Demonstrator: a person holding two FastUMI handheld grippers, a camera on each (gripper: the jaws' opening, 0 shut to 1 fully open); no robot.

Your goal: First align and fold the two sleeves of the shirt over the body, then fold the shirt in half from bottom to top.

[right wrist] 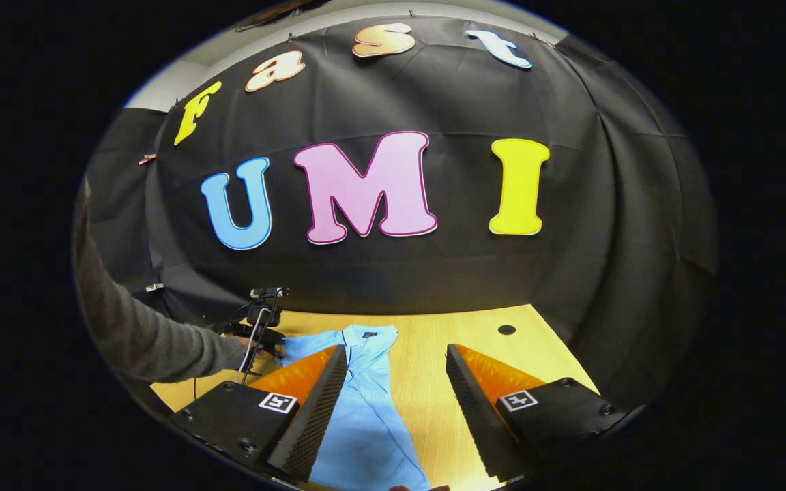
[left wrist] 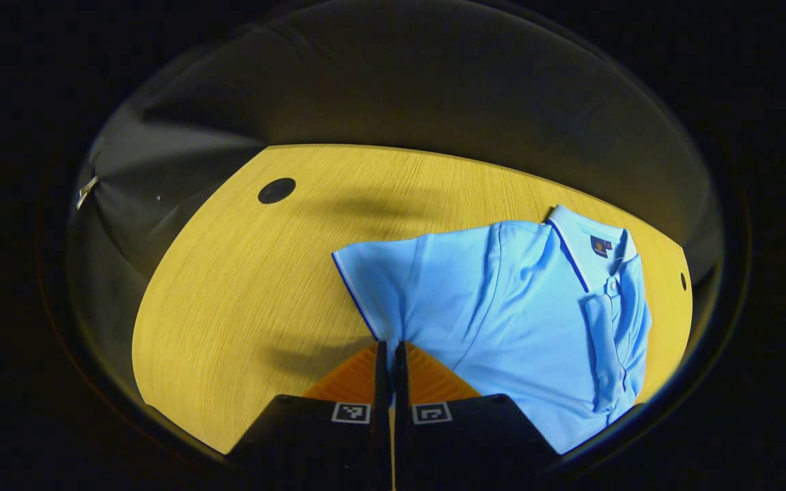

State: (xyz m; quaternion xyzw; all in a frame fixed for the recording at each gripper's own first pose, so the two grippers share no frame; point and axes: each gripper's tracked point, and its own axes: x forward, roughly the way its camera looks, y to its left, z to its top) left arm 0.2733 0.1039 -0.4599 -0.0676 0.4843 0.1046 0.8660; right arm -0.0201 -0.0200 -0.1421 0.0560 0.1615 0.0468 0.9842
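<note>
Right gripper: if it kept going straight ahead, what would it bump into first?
Probably the yellow wooden table, bare between its open fingers, then the black cloth wall behind. The right gripper has the light blue polo shirt just left of that line. Depth is unclear.

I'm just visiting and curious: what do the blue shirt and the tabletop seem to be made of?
The shirt looks like soft knit cotton or a blend, matte, with a collar, a buttoned placket and dark piping at the sleeve hem; the exact fibre is unclear. The table looks like wood or wood-look laminate: yellowish, smooth, with fine straight grain lines.
</note>
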